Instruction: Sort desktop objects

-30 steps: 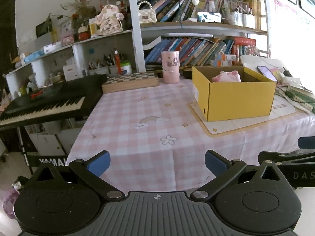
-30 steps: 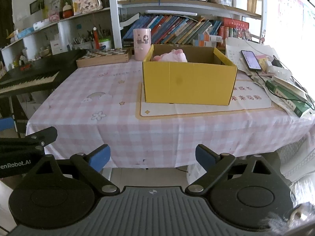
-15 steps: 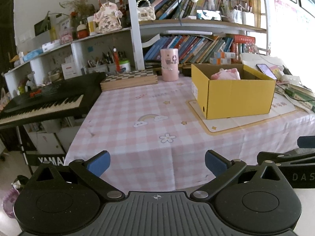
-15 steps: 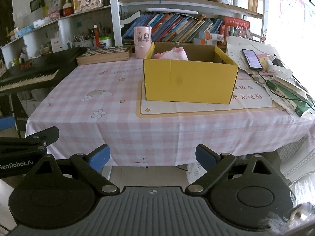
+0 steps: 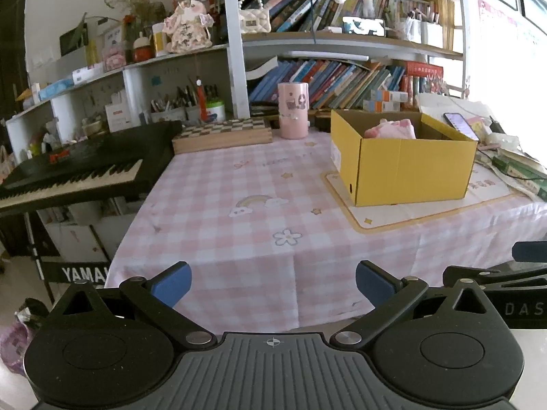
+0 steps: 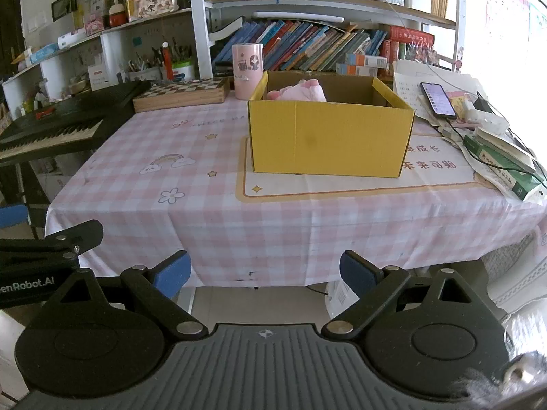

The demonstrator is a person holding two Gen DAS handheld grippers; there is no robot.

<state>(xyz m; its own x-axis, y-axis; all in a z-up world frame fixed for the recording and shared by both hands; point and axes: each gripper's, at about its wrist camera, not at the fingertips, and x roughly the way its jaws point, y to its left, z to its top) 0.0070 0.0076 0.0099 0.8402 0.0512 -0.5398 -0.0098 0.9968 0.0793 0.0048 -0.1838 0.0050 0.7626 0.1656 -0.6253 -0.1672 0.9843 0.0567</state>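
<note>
Right, both grippers hang off the near edge of the bench [image 6: 280,225], tipped downward. Left gripper [image 5: 273,282]: blue-padded fingers [image 5: 172,282] wide apart, nothing between them. Right gripper [image 6: 265,273]: the same, fingers spread and empty. On the pink-and-white checked tablecloth [image 5: 239,239], a wooden chessboard box [image 5: 222,135] and a tall pink cylindrical cup [image 5: 293,110] stand at the far side. Off to the left, a black keyboard piano [image 5: 78,171]. Over on the cream mat [image 6: 342,184], the open yellow cardboard box [image 6: 328,136] holds a pink plush toy [image 6: 301,93]. A smartphone [image 6: 437,99] lies right of it, among papers.
</note>
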